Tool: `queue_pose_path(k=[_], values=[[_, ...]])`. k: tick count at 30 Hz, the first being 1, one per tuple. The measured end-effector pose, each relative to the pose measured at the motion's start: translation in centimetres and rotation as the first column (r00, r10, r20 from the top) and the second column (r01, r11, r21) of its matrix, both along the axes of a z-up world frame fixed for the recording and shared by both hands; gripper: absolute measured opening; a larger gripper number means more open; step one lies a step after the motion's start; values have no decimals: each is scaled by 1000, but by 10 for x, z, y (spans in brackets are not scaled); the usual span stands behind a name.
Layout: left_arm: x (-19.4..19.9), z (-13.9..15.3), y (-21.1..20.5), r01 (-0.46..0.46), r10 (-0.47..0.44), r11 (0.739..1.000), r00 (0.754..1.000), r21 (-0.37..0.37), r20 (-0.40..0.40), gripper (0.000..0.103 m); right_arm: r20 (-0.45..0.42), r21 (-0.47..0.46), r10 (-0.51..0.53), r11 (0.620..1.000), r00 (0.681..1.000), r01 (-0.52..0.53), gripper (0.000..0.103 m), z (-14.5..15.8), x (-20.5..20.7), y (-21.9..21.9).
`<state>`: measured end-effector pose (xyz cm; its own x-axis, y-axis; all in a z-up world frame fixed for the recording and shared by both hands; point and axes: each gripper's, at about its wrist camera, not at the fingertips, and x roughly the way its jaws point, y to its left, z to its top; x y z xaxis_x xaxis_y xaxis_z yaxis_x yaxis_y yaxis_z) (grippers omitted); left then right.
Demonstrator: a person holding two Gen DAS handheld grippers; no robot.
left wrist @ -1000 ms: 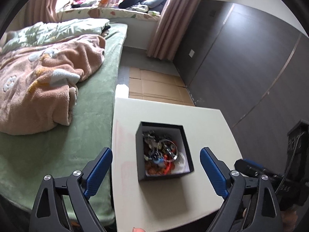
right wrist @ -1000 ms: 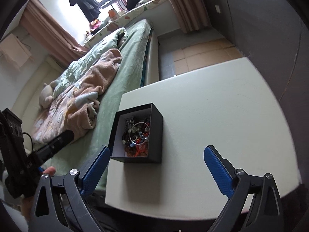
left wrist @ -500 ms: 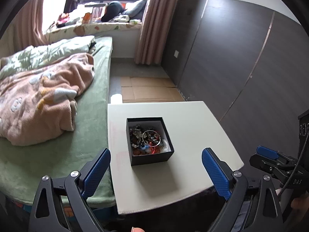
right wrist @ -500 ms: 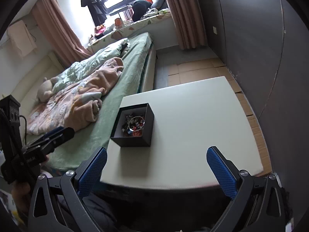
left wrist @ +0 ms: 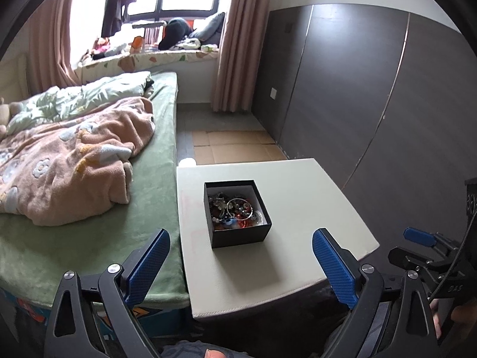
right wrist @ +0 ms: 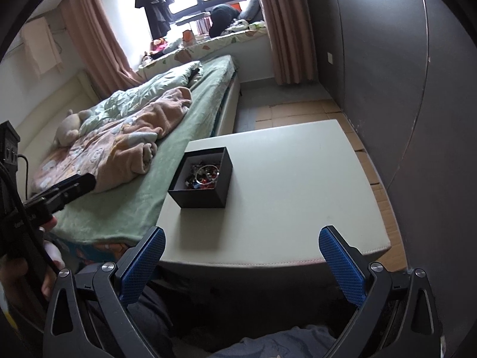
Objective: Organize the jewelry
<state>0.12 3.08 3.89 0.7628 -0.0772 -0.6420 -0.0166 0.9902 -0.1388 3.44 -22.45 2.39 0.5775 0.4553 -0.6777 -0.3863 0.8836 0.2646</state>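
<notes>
A black open box [left wrist: 238,226] [right wrist: 205,179] stands on a white table [left wrist: 298,197] [right wrist: 298,185], near its left side. It holds a tangle of jewelry [left wrist: 235,210] [right wrist: 204,174], with a silver bangle on top of beads. My left gripper [left wrist: 240,265] is open and empty, held back from the table's near edge. My right gripper [right wrist: 241,265] is open and empty, also short of the near edge. The right gripper also shows at the right of the left wrist view [left wrist: 423,247].
A bed [left wrist: 89,197] with a green sheet and a pink blanket adjoins the table's left side. A dark wardrobe wall [left wrist: 372,89] runs along the right. Cardboard sheets [left wrist: 235,146] lie on the floor beyond the table.
Both grippers have pulled back and up from the box, so the table and box look smaller and farther. Both stay open and empty.
</notes>
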Motion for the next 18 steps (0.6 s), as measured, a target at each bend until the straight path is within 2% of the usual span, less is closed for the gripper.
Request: queue_pose_path(k=[7,13,18], values=[[-8,-15,-12,-3,2,1000,999,30,33,98,49,43,-29,999,998,27,103,-1,-8,-2],[-10,-19,-1,-38,39,999,999,-31,32,100,80,86,-99,992,992,92,103,0,-17,-12],[-9,-21,-5,-44,45,999,999,-30,28,100,92,45,-92,995,992,88,103,2,-19,-4]])
